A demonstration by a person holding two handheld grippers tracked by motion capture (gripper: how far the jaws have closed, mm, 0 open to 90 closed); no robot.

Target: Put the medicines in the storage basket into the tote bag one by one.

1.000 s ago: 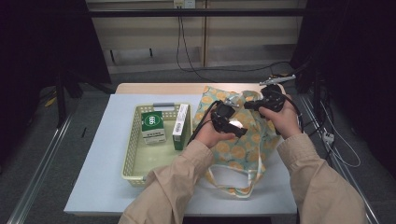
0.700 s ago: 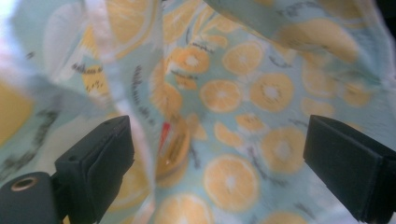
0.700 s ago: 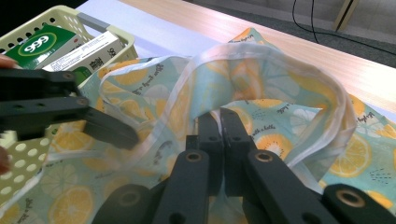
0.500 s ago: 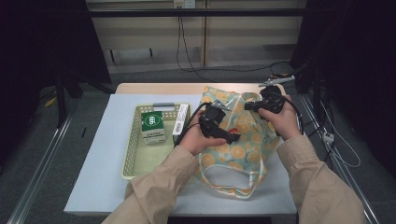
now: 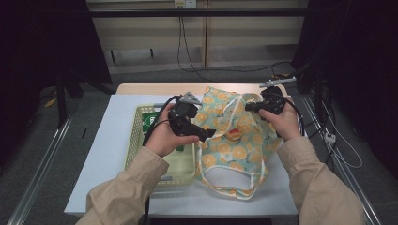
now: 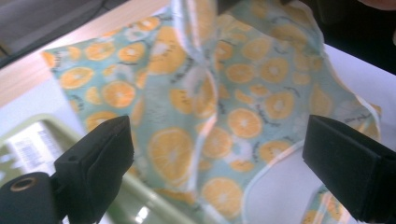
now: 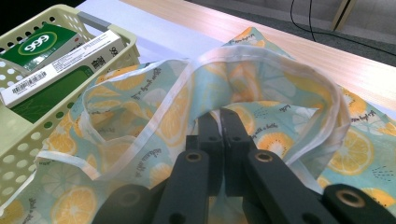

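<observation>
A pale blue fabric tote bag printed with orange slices (image 5: pixel 234 140) lies on the white-covered worktop (image 5: pixel 108 154), its left edge beside a pale green perforated plastic basket (image 5: pixel 133 140). The right tool (image 5: pixel 251 107), held in the person's right hand (image 5: pixel 281 123), is clenched on the bag's white-trimmed rim; in the right gripper view its jaws meet on the fabric (image 7: pixel 224 126), lifting that rim into an arch. The left tool (image 5: pixel 206 136), held in the left hand (image 5: pixel 164 138), hovers released over the bag's left edge, its jaws spread wide in the left gripper view. The basket holds a green-and-white carton (image 7: pixel 42 44) and a long white box (image 7: pixel 60 65).
</observation>
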